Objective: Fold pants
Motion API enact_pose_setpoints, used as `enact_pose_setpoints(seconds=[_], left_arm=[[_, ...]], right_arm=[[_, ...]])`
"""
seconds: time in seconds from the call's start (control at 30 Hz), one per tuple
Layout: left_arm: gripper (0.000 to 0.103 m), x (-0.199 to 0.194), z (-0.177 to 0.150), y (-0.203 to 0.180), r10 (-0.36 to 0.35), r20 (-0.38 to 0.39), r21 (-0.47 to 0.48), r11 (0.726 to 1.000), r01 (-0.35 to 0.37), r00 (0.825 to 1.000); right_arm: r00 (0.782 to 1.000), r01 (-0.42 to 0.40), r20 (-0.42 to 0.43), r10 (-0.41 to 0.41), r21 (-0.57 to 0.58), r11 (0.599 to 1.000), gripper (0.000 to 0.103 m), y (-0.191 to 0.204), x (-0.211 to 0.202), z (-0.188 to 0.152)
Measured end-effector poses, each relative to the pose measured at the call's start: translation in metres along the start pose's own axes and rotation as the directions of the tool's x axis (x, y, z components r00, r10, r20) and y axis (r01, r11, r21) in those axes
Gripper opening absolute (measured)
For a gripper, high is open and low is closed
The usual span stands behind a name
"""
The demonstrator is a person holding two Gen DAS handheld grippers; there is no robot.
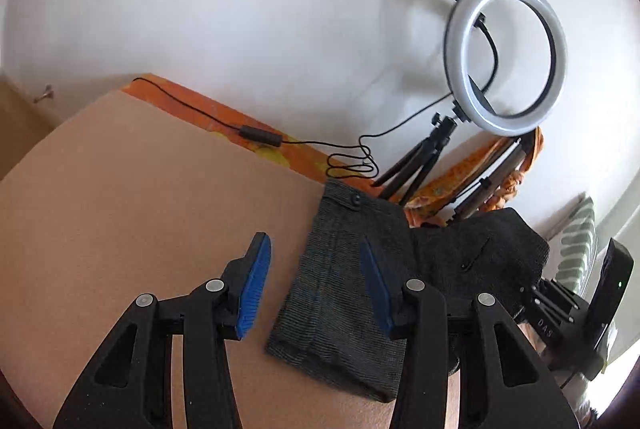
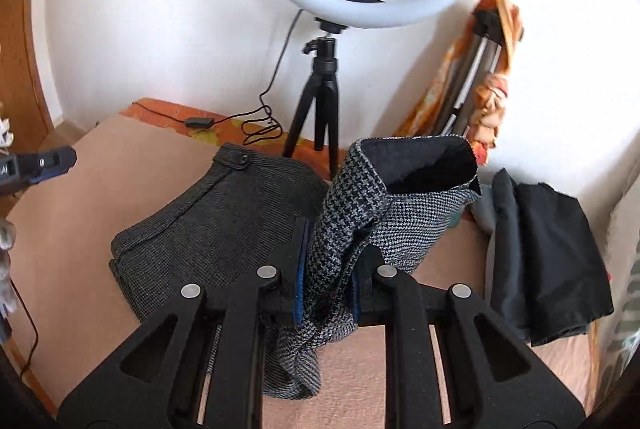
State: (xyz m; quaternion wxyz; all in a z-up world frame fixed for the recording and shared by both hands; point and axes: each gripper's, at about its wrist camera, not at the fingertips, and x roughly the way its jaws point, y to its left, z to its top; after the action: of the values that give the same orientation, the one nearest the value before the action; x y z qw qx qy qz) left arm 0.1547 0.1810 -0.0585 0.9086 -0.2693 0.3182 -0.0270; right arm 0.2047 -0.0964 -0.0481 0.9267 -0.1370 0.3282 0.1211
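Observation:
Grey houndstooth pants [image 2: 224, 225] lie on a tan tabletop [image 2: 72, 213], waistband with a button toward the far edge. My right gripper [image 2: 329, 281] is shut on a bunched leg end [image 2: 400, 221] and holds it raised, the cuff standing open above the table. In the left wrist view the pants [image 1: 340, 293] lie folded under and right of my left gripper [image 1: 316, 285], which is open and empty, its blue pads above the cloth's left edge. The right gripper body [image 1: 580, 305] shows at that view's right edge.
A ring light on a black tripod [image 2: 320, 101] stands at the table's far edge, its cable [image 2: 256, 125] looped on an orange cloth. A dark folded garment [image 2: 548, 261] lies at the right. A cloth-wrapped stand [image 2: 480, 81] leans on the white wall.

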Motion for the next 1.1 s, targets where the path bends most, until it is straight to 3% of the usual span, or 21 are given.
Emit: enact_pose_setpoints(seconds=[0.2, 0.33, 0.57, 0.83, 0.97, 1.1], left_arm=[[0.045, -0.027, 0.006, 0.033, 0.009, 0.040, -0.070, 0.998, -0.006, 0.999], [0.045, -0.041, 0.007, 0.045, 0.017, 0.064, -0.077, 0.997, -0.012, 0.998], [0.045, -0.040, -0.003, 0.066, 0.009, 0.017, -0.128, 0.992, -0.007, 1.000], [0.045, -0.041, -0.004, 0.077, 0.054, 0.009, -0.118, 0.992, -0.053, 0.998], [0.045, -0.037, -0.005, 0.074, 0.058, -0.001, -0.107, 0.993, -0.057, 0.998], [0.045, -0.030, -0.008, 0.067, 0.043, -0.023, -0.098, 0.994, -0.045, 0.999]], right_arm=[[1.000, 0.004, -0.025, -0.008, -0.161, 0.987, 0.017, 0.073, 0.021, 0.003], [0.995, -0.054, -0.094, 0.030, -0.260, 0.964, 0.015, 0.120, 0.044, -0.002], [0.979, -0.130, -0.195, 0.058, -0.380, 0.916, 0.014, 0.174, 0.079, -0.021], [0.962, -0.207, -0.245, 0.118, -0.380, 0.902, 0.017, 0.179, 0.096, -0.026], [0.947, -0.274, -0.260, 0.190, -0.343, 0.898, 0.030, 0.176, 0.094, -0.026], [0.906, -0.397, -0.264, 0.332, -0.251, 0.883, 0.031, 0.166, 0.089, -0.027]])
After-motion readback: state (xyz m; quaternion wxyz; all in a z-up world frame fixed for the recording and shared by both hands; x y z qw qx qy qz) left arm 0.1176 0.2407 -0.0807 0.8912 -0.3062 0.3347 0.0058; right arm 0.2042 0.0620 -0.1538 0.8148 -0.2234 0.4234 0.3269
